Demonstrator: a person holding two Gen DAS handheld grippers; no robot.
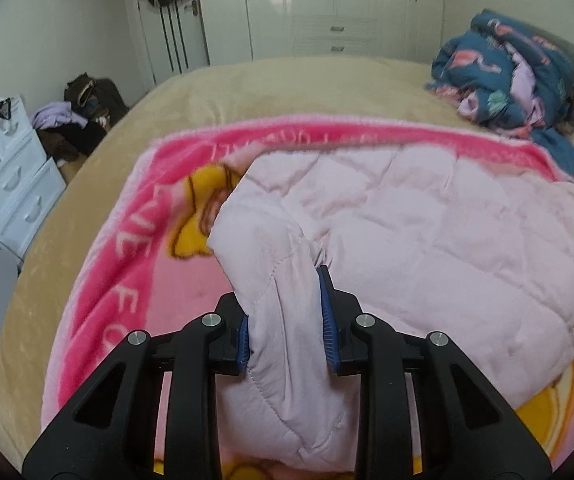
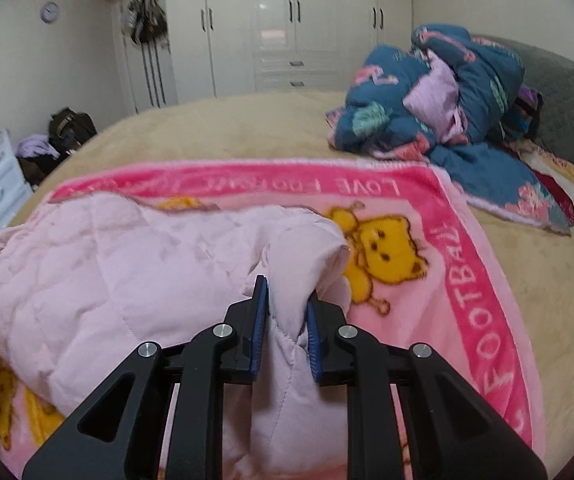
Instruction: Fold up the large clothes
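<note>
Pink quilted jacket (image 1: 427, 232) is spread across the cartoon blanket (image 1: 127, 280) on the bed (image 1: 247, 88), long axis running side to side between the two tools. Left tool (image 1: 287, 320) is clenched on its left end, right tool (image 2: 285, 322) on its right end, so I'd guess both lift together and fold away toward the far edge.

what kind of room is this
Most likely a home bedroom: a large bed with a tan cover fills the view, white built-in wardrobes line the far wall, and a white chest of drawers stands beside the bed. A pale pink quilted jacket lies on a pink blanket.
</note>
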